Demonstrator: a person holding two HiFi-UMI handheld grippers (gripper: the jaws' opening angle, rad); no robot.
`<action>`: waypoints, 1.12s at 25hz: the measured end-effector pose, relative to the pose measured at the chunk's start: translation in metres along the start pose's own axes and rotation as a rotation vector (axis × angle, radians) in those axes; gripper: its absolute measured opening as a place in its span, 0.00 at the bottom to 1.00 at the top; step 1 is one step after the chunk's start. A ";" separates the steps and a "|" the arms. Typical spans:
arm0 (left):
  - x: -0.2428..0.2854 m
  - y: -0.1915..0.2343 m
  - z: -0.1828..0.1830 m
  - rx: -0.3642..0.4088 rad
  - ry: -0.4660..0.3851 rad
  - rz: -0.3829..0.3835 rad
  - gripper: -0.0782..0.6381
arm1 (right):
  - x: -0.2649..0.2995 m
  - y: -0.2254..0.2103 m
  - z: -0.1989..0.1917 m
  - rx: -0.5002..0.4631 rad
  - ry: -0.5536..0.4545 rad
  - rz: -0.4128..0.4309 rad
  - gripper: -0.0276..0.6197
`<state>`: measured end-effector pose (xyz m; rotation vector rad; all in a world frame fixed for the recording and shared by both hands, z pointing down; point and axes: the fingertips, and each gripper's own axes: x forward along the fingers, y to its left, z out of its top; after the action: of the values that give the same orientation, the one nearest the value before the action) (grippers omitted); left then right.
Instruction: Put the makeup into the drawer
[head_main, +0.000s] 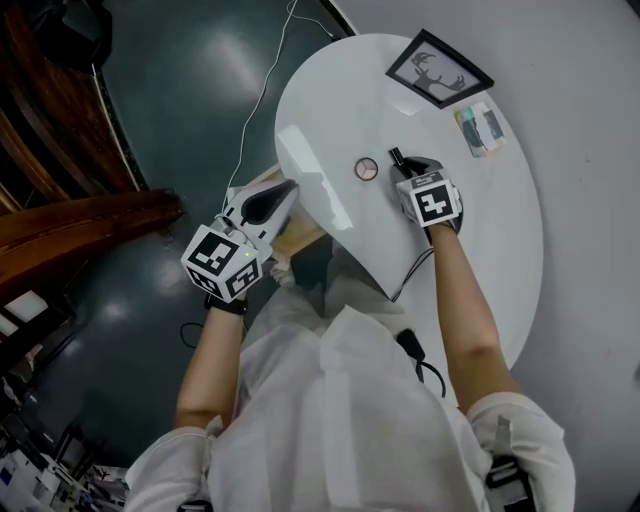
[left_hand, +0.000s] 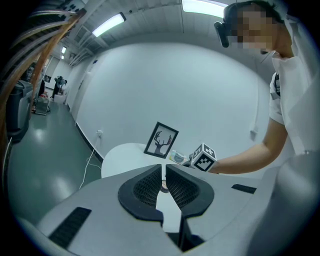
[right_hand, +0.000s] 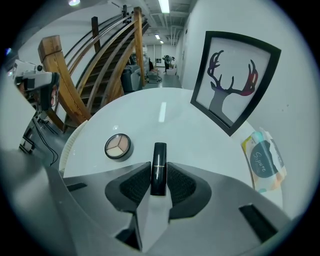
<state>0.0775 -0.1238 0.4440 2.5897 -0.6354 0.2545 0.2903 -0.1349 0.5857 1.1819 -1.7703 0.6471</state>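
Observation:
A black lipstick (right_hand: 158, 167) lies on the white round table (head_main: 330, 100), pointing away from me. My right gripper (right_hand: 159, 177) points steeply down over it, open, with the lipstick between its pads. In the head view only the lipstick's tip (head_main: 396, 156) shows beyond the right gripper (head_main: 408, 170). A round compact (head_main: 366, 168) with beige shades lies just left of it (right_hand: 117, 146). My left gripper (head_main: 285, 195) hovers at the table's left edge, shut and holding nothing (left_hand: 163, 172). Below it a tan drawer (head_main: 298, 236) shows under the tabletop.
A framed deer picture (head_main: 438, 68) leans on the wall at the table's far side, with a tissue packet (head_main: 480, 130) to its right. A white cable (head_main: 262, 90) runs over the dark floor. A wooden stair rail (head_main: 80, 215) stands on the left.

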 end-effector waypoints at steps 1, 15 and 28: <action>-0.001 0.000 0.000 -0.003 -0.002 0.003 0.16 | 0.001 0.001 -0.001 0.000 0.005 0.000 0.19; -0.023 0.004 0.003 -0.021 -0.040 0.050 0.16 | -0.012 0.004 0.008 -0.033 0.004 -0.023 0.18; -0.069 0.015 0.001 -0.040 -0.076 0.130 0.16 | -0.039 0.047 0.065 -0.105 -0.109 -0.003 0.18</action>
<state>0.0104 -0.1088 0.4298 2.5331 -0.8289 0.1828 0.2290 -0.1502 0.5226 1.1664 -1.8699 0.4891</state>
